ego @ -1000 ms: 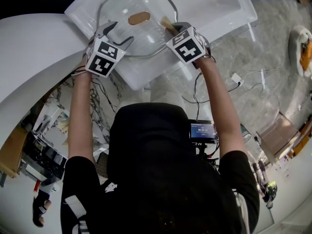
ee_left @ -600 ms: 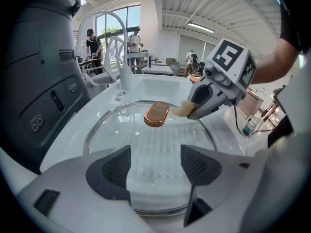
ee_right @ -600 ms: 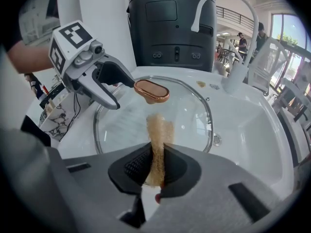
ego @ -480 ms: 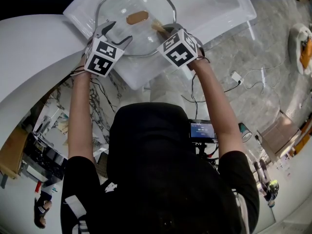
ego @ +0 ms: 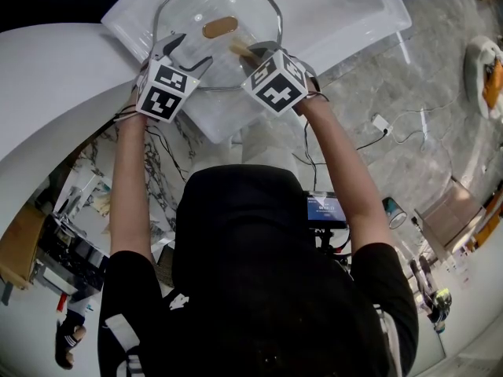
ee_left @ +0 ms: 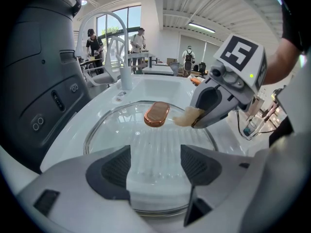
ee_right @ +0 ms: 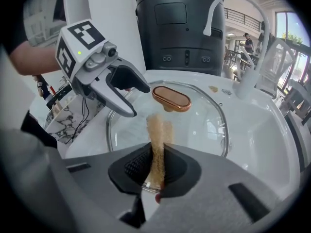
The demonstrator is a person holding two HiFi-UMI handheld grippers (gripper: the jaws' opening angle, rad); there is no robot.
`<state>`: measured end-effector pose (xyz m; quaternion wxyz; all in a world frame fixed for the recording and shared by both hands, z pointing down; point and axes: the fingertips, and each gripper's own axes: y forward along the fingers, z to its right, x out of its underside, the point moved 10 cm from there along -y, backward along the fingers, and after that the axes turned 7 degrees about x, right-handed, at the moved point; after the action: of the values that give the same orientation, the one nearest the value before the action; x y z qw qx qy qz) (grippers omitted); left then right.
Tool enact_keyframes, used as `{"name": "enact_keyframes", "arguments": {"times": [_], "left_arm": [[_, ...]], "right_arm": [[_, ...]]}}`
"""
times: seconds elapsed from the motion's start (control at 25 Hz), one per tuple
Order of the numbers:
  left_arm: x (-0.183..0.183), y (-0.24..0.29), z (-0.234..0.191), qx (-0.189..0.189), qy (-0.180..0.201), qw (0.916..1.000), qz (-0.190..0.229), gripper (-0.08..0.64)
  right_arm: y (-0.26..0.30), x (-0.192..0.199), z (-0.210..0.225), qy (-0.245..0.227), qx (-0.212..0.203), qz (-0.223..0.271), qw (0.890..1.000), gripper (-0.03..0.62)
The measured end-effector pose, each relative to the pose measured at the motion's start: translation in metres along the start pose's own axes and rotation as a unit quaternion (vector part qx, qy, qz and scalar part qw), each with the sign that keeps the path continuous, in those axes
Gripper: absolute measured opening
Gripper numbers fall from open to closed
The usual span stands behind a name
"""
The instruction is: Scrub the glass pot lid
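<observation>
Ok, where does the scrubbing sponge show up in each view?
Head view: the sponge is top centre, over the glass lid.
Left gripper view: right of centre, at the tip of the right gripper.
Right gripper view: bottom centre, pinched between the jaws.
Shared landmark: the lid's copper handle, just beyond the sponge in all three.

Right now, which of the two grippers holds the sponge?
The right gripper: its tongs are shut on the tan sponge over the lid. The left gripper has its tongs apart, gripping nothing.
</observation>
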<state>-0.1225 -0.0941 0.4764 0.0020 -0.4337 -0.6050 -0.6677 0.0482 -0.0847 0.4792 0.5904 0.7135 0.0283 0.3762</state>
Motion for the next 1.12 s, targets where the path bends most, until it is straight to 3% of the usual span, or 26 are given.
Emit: {"name": "enact_keyframes", "arguments": {"times": [0.4,0.96,1.12], "left_arm": [[0.003,0.0,0.002,-0.001,0.002,1.0,0.005,0.296],[0.012,-0.011,0.015,-0.006,0.03,0.9987,0.04,0.293],[0.013,-0.032,0.026,-0.014,0.014,0.9968,0.077,0.249]], "right_arm": [[0.003,-0.009,-0.02,-0.001,-0.013,-0.004,1.0,0.015],[-0.014,-0.007,-0.016,0.047,-0.016,-0.016,0.999,0.017],[-0.029,-0.004,-0.018,0.07,-0.004,-0.005,0.998,0.017]]}}
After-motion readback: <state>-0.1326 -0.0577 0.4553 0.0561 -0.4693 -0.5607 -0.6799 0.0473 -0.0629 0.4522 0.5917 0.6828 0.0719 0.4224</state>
